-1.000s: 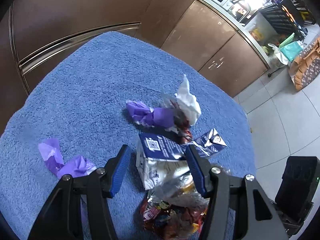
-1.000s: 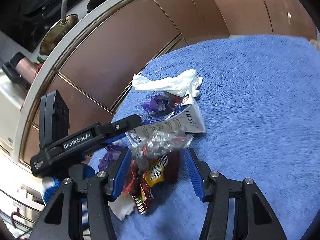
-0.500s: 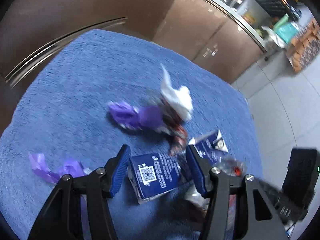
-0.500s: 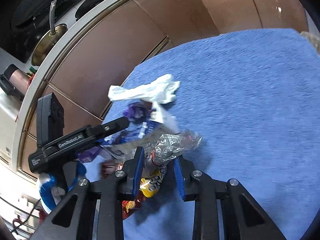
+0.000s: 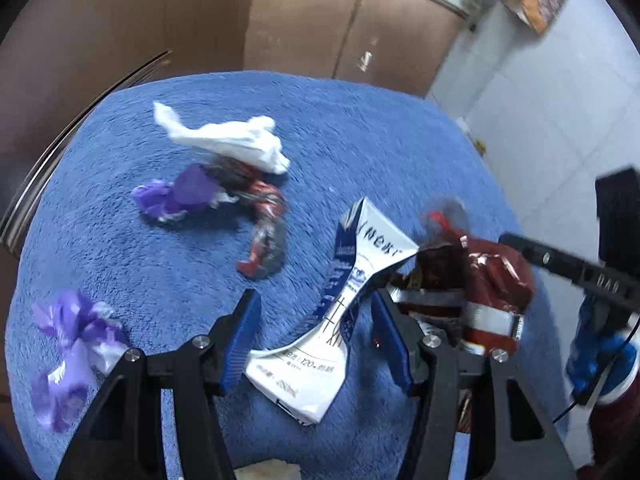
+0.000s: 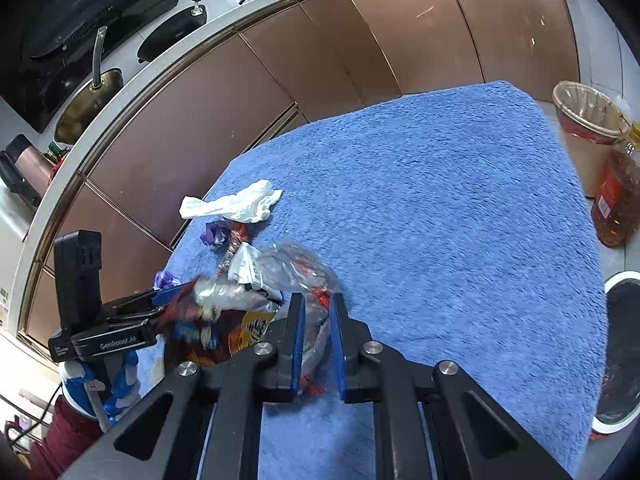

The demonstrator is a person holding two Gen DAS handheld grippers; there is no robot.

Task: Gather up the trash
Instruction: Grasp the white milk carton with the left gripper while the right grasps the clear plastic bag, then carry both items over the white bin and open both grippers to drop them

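Trash lies on a blue towel (image 5: pixel 360 128). My left gripper (image 5: pixel 316 340) is open, its blue pads either side of a flattened white and blue carton (image 5: pixel 340 320). My right gripper (image 6: pixel 316 336) is shut on a bundle of clear and coloured snack wrappers (image 6: pixel 280 280), lifted off the towel; in the left wrist view the bundle (image 5: pixel 472 280) hangs at the right. A white tissue (image 5: pixel 232 140), a purple wrapper (image 5: pixel 176 196), a red wrapper (image 5: pixel 264 236) and another purple wrapper (image 5: pixel 72 344) lie loose on the towel.
Brown kitchen cabinets (image 6: pixel 280 80) run behind the towel. A bin with a liner (image 6: pixel 584 128) and an oil bottle (image 6: pixel 616 196) stand on the floor at the right. A round black and white object (image 6: pixel 620 360) sits at the towel's right edge.
My right gripper closed on the wrapper bundle and lifted it. The carton slid and now lies crumpled between my left fingers. The left view swung right.
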